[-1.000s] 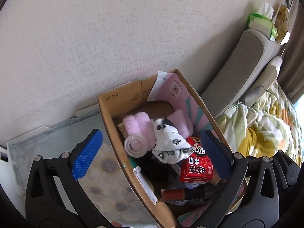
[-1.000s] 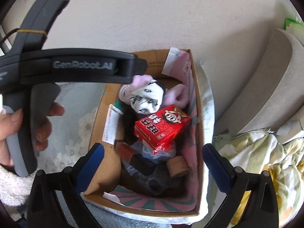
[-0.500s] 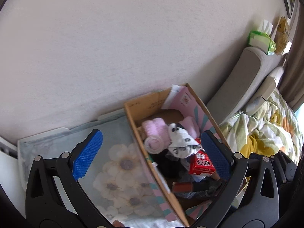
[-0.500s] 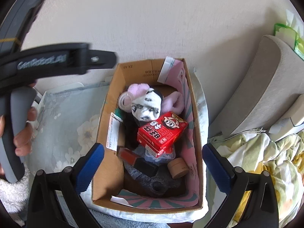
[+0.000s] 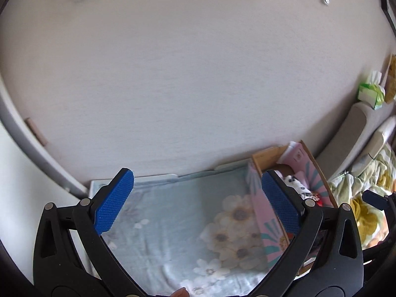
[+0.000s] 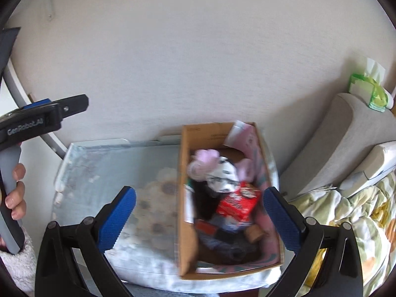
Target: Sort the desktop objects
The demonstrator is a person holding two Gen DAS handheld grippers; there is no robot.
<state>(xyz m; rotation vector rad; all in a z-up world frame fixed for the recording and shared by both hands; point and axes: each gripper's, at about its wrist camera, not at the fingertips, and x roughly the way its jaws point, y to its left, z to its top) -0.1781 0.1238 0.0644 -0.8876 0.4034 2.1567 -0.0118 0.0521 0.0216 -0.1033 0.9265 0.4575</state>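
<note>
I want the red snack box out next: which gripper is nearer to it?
Right. The right gripper hangs open above the cardboard box, red snack box between its fingers; the left gripper sits off over the floral cloth.

— In the left wrist view, our own right finger (image 5: 281,204) covers most of the cardboard box (image 5: 269,157); we see only a spotted cloth (image 5: 295,185) inside.

— In the right wrist view the box contents are smeared: we cannot read the red carton (image 6: 237,204). The frame's left edge crops the hand (image 6: 14,193).
</note>
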